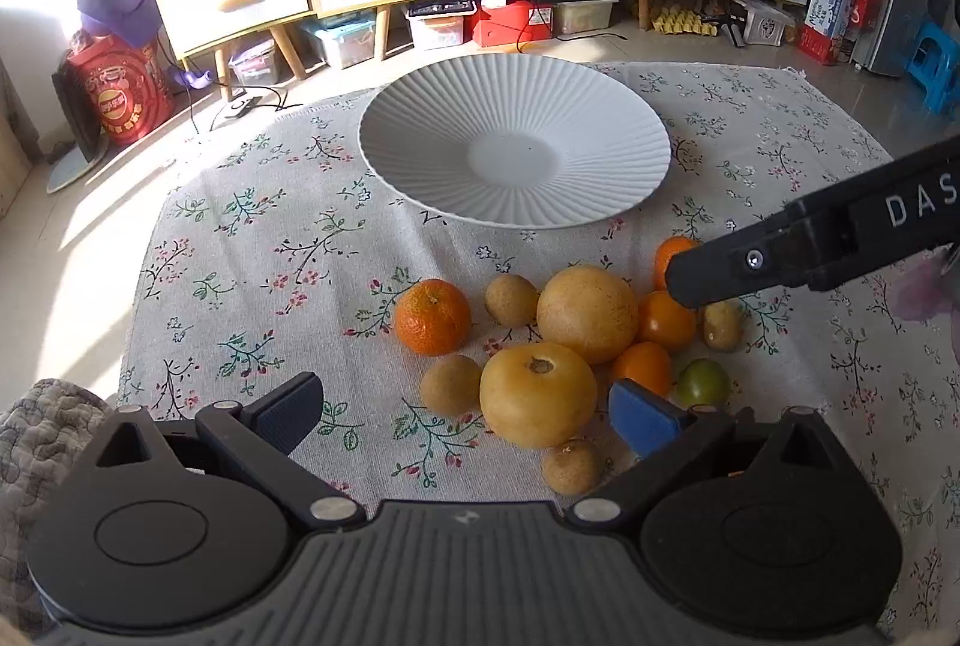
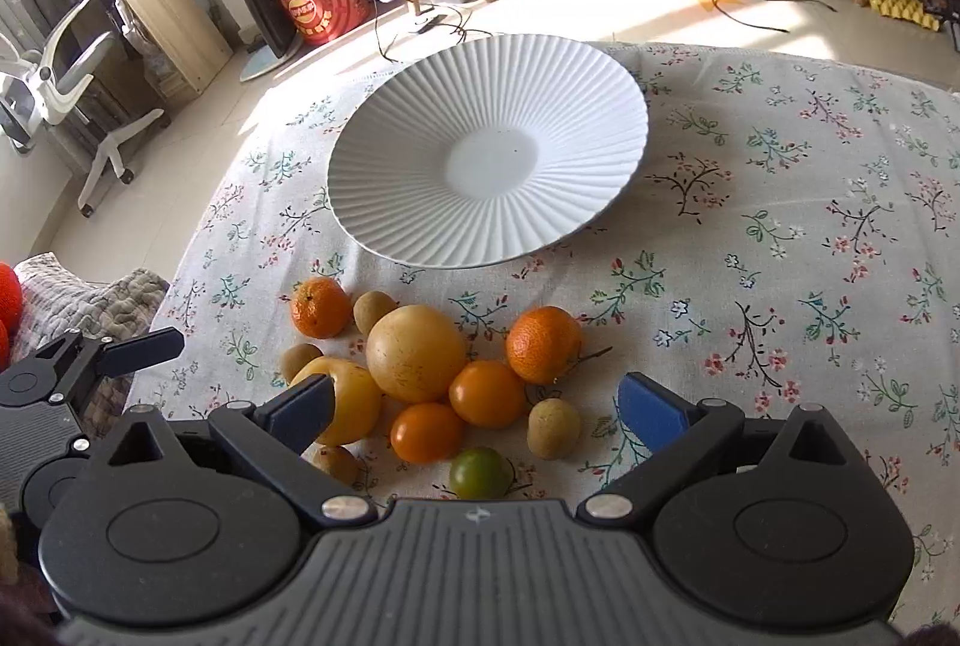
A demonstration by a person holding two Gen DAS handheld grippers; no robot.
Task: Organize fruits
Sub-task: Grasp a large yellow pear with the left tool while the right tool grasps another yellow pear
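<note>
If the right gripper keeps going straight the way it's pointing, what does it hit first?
Probably the smooth orange fruit in the cluster, centred between the open right gripper fingers; the green fruit lies just below that line. Depth is uncertain.

Plate point(image 1: 420, 129): white ceramic by its look, matt to satin, with fine radial ribs around a smooth centre. Tablecloth point(image 1: 252, 250): woven cloth, matt, floral print. Mandarin point(image 1: 432, 316): dimpled, slightly glossy peel. Large yellow fruits point(image 1: 587, 313): smooth, dull skin with fine speckles. Small brown fruits point(image 1: 451, 384): matt, rough-looking skin. Left gripper point(image 1: 465, 415) and right gripper point(image 2: 477, 406): black matt plastic, ribbed housing, bright metal pivot pins, blue pads point(image 1: 642, 415) with fine ridging.
</note>
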